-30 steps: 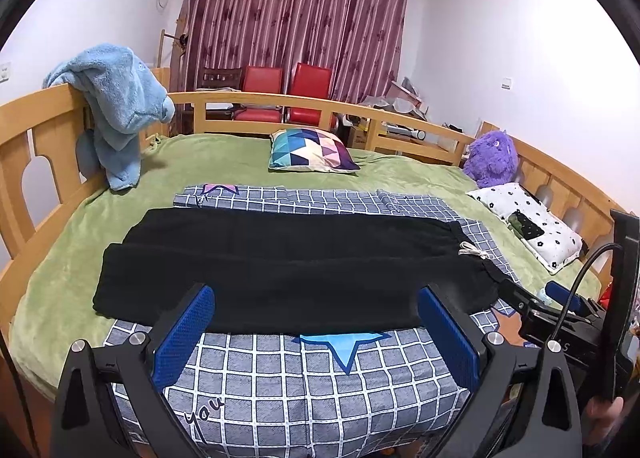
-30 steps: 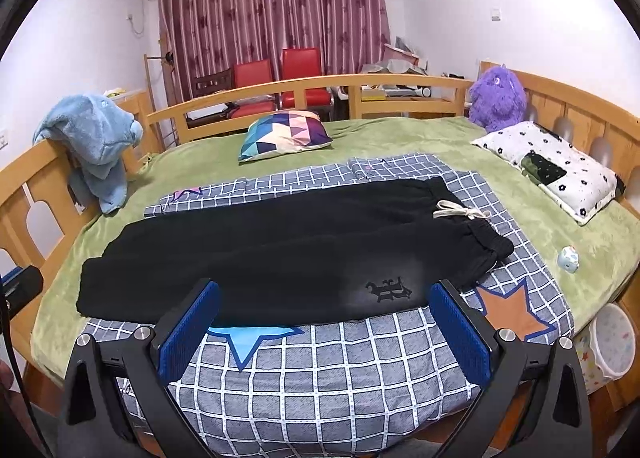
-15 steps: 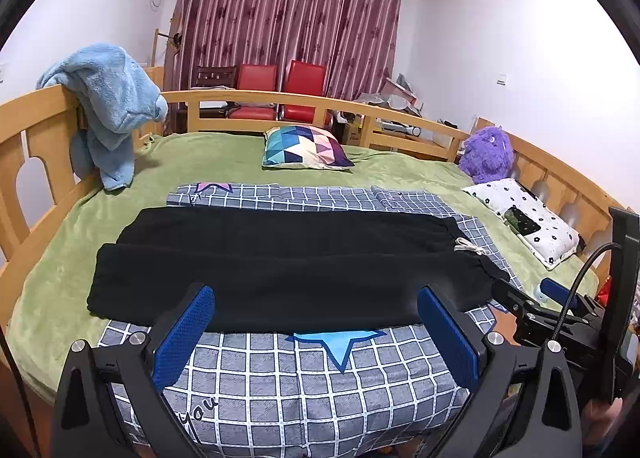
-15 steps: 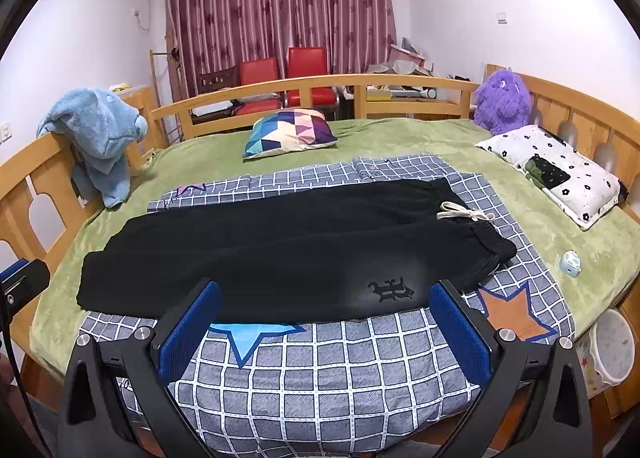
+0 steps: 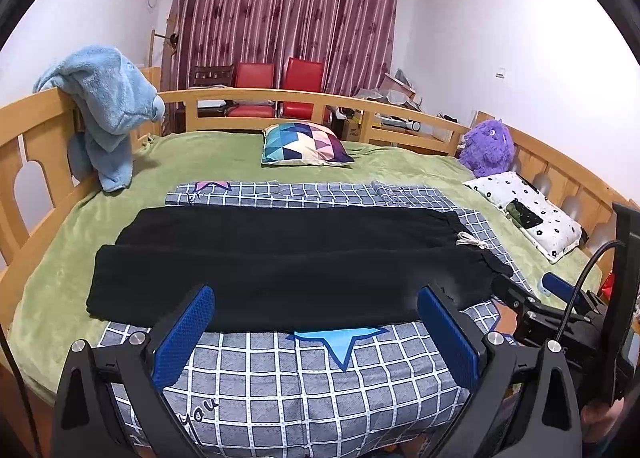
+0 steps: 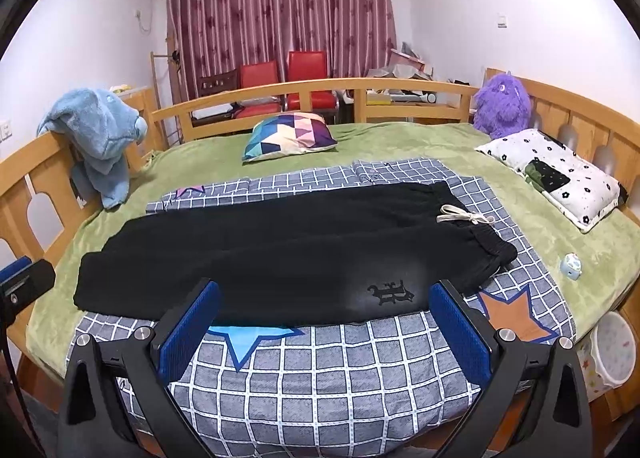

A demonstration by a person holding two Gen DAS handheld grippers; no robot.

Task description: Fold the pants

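Black pants [image 5: 288,262] lie flat across the bed on a grey checked sheet [image 5: 304,382], legs to the left, waistband with a white drawstring [image 5: 472,240] to the right. They also show in the right wrist view [image 6: 288,254], with a small dark logo [image 6: 390,292] near the front edge. My left gripper [image 5: 316,332] is open and empty, held in front of the pants' near edge. My right gripper [image 6: 326,324] is open and empty, also in front of the near edge. The right gripper's body shows at the left wrist view's right side [image 5: 560,310].
A green blanket [image 6: 400,141] covers the bed inside a wooden rail [image 5: 40,137]. A colourful pillow [image 5: 304,143], a purple plush [image 6: 502,105], a white dotted pillow [image 6: 560,173], a small light-blue toy [image 6: 571,266] and a hanging blue towel [image 5: 108,109] surround the pants. A bin [image 6: 612,350] stands at right.
Both views have drifted slightly, the left gripper rising a little and turning. The pants have not moved and both grippers stay open.
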